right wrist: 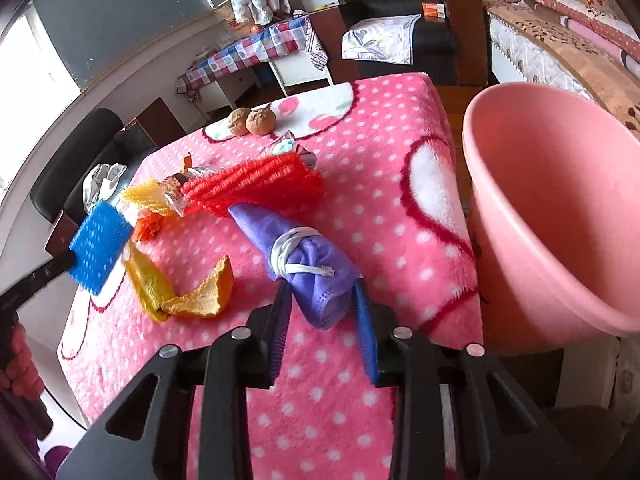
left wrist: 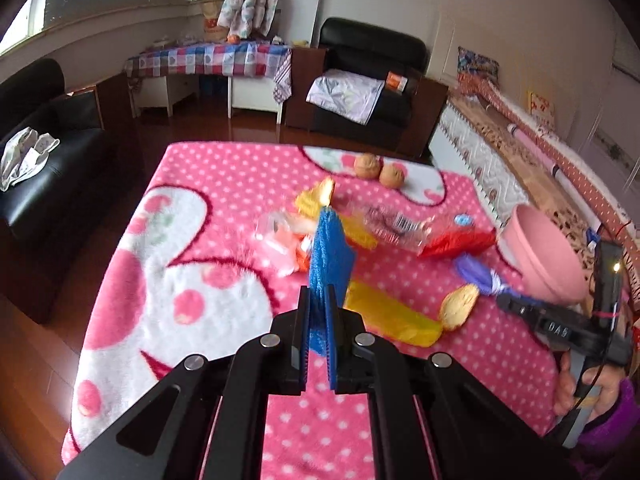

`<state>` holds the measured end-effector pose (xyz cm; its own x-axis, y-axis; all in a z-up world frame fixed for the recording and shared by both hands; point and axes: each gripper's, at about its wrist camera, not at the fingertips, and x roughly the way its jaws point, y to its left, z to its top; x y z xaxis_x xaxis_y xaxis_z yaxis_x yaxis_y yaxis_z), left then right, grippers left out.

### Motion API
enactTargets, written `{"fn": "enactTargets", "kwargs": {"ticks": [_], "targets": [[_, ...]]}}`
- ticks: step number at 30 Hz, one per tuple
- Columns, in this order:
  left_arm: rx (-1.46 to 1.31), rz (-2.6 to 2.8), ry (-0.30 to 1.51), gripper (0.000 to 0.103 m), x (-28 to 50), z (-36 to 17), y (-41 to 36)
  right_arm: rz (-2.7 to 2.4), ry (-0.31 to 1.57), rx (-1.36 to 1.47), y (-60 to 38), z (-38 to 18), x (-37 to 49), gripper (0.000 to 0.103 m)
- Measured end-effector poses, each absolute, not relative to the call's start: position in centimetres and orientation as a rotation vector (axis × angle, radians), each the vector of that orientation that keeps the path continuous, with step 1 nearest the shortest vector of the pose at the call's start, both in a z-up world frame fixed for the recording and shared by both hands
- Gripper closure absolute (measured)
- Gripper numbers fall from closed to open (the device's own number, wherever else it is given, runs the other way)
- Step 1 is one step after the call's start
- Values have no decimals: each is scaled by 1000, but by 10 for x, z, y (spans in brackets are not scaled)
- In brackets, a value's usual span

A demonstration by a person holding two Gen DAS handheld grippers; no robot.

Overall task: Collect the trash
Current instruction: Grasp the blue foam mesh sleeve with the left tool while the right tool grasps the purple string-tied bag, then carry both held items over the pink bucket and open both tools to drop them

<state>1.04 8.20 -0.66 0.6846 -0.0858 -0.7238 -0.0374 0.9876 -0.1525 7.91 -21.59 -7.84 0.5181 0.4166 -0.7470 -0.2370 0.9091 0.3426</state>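
Blue foam-mesh rectangle [left wrist: 332,264] pinched upright in left tongs [left wrist: 319,300], long axis pointing away and up, lifted off pink dotted blanket worktop [right wrist: 360,120]. Purple bundled cloth [right wrist: 308,268], tied with white cord, lying aslant on worktop between partly spread right tongs [right wrist: 320,308]; contact unclear.

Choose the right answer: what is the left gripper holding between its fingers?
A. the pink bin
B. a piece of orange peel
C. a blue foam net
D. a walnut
C: in the left wrist view the left gripper is shut on the blue foam net, which stands up out of it above the pink blanket.
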Motion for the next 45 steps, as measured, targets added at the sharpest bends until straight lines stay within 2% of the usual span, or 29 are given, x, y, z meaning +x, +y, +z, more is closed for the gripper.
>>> {"fn": "enactTargets", "kwargs": {"ticks": [2, 18, 45], "targets": [[-160, -35, 796, 97, 10, 0, 79, 399, 930, 191, -217, -75, 73, 76], [-153, -148, 719, 97, 20, 33, 31, 403, 790, 265, -259, -33, 25, 77], [-37, -432, 712, 97, 77, 43, -130, 60, 672, 397, -365, -20, 43, 77]]}}
